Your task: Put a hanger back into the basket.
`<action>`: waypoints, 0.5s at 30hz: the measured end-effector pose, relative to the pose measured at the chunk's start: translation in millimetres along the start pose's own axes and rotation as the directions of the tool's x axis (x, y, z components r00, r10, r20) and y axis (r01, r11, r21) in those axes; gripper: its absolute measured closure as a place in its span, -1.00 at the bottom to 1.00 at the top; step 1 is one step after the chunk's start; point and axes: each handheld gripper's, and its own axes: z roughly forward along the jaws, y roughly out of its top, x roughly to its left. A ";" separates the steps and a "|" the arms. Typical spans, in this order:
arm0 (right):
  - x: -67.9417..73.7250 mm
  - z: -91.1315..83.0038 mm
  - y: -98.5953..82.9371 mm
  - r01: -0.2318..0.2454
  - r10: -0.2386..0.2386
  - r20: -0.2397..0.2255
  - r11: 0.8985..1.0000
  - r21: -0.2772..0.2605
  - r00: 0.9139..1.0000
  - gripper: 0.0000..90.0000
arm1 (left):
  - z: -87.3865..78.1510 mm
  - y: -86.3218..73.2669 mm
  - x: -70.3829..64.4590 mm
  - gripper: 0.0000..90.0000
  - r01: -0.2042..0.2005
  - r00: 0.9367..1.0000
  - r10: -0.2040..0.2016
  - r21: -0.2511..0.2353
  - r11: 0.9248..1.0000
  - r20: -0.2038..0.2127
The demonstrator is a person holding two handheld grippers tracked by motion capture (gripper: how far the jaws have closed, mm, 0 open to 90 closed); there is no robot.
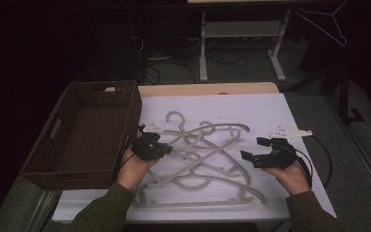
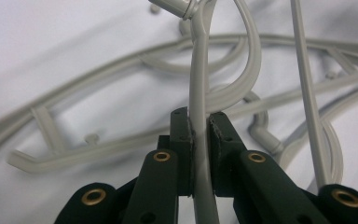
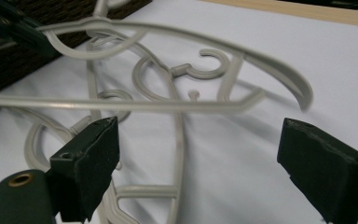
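Several grey plastic hangers (image 1: 207, 164) lie tangled on the white table cover (image 1: 270, 108). My left gripper (image 1: 165, 149) sits at the pile's left edge, beside the basket. In the left gripper view it (image 2: 199, 122) is shut on one hanger's thin bar (image 2: 198, 84). That hanger (image 3: 177, 32) is raised a little above the rest, its arm arching across the right gripper view. My right gripper (image 1: 252, 148) is at the pile's right side. Its jaws (image 3: 200, 128) stand wide open with nothing between them, and the heap lies beyond.
A dark brown wicker basket (image 1: 84, 130) stands on the table's left part, close to my left hand. A wire hanger (image 1: 326, 21) hangs at the far right in the back. A white-legged desk frame (image 1: 241, 29) stands behind the table.
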 end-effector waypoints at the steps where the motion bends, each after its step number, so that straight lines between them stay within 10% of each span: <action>1: 0.0 0.0 0.0 0.000 0.000 0.000 1.000 0.000 1.000 -0.72 | -2.3 2.4 0.8 0.82 -0.002 1.000 0.002 -0.004 1.000 -0.002; 15: -7.6 -8.9 -13.2 0.006 -0.006 0.034 1.000 -0.004 0.999 -0.73 | -47.4 35.5 24.9 0.82 -0.024 0.997 0.020 -0.064 0.998 -0.070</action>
